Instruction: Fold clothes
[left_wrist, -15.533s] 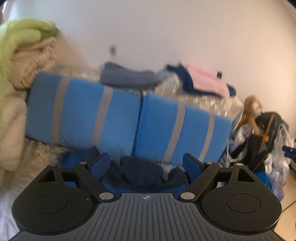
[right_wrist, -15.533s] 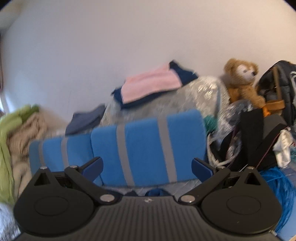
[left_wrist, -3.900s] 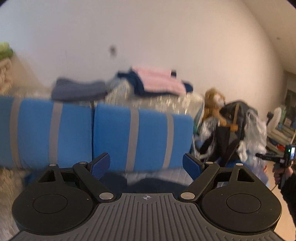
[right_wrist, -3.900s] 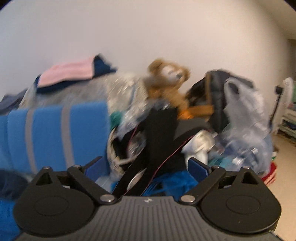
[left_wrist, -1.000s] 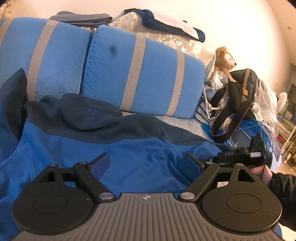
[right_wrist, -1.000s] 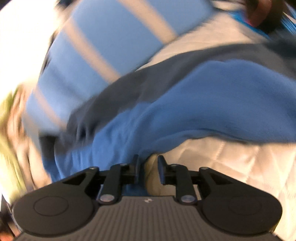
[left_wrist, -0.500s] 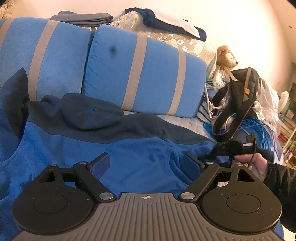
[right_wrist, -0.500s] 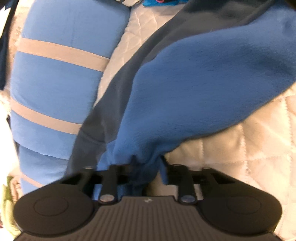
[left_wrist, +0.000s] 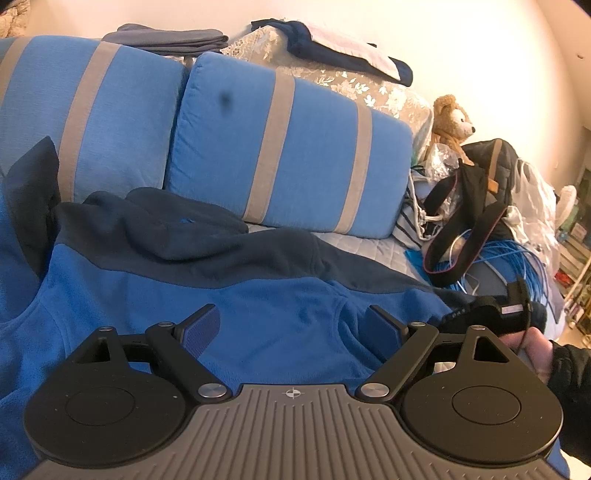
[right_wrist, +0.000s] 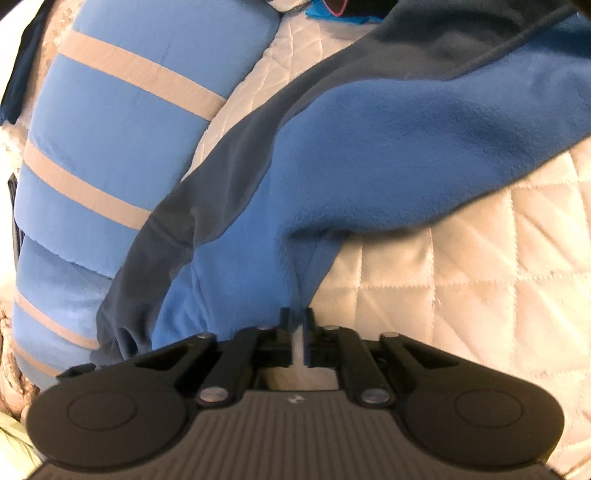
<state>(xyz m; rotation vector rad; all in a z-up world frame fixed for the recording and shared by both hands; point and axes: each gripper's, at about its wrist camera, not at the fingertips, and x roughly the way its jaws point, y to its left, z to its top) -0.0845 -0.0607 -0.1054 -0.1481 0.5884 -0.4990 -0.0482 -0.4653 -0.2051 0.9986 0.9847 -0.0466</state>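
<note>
A fleece jacket, bright blue with dark navy shoulders, lies spread on the sofa seat. My left gripper hovers just above its blue body, its jaws wide apart with nothing between them. In the right wrist view my right gripper is shut on a pinched fold at the edge of the fleece jacket, on the blue part of a sleeve. The left wrist view shows that right gripper at the jacket's right end, held by a hand in a dark sleeve.
Blue cushions with grey stripes stand behind the jacket. A white quilted seat cover lies under it. Folded clothes rest on the sofa back. A teddy bear, a black bag and blue cable crowd the right end.
My right gripper's jaws have closed onto the fleece edge, and the right wrist has rolled so the view has turned. The left gripper has stayed put and open.
</note>
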